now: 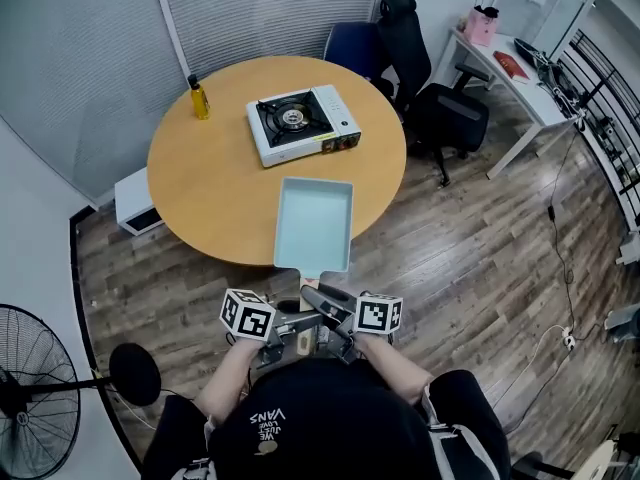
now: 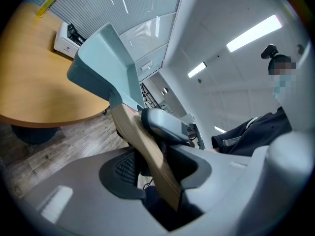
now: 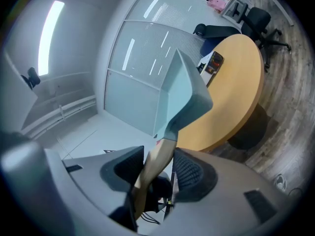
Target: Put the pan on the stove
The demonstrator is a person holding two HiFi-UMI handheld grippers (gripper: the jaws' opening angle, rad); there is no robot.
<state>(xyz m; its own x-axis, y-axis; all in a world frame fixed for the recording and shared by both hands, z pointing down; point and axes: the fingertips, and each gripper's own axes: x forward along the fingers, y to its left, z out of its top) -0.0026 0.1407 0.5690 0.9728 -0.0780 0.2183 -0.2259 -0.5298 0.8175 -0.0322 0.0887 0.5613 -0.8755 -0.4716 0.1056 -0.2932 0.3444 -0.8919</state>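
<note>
Evidently the pan (image 1: pixel 313 224) is being carried by two grips at once. The left tongs (image 2: pixel 147 154) and right tongs (image 3: pixel 157 168) are each clamped on its wooden handle (image 2: pixel 142 146), one from either side. I judge this is because the long tray-shaped body hangs well out ahead of the grip and a single narrow pinch would let it twist or droop.

It is held roughly level over the near edge of the round surface (image 1: pixel 210 188). From above I can't be sure its underside clears the wood, though the left gripper view suggests it does. The stove (image 1: pixel 303 123) sits farther in, well apart from the pan, its burner bare and ready.

By count there is one pan, one stove with one burner, one yellow bottle (image 1: pixel 199 98) at the far left, and two tongs.
</note>
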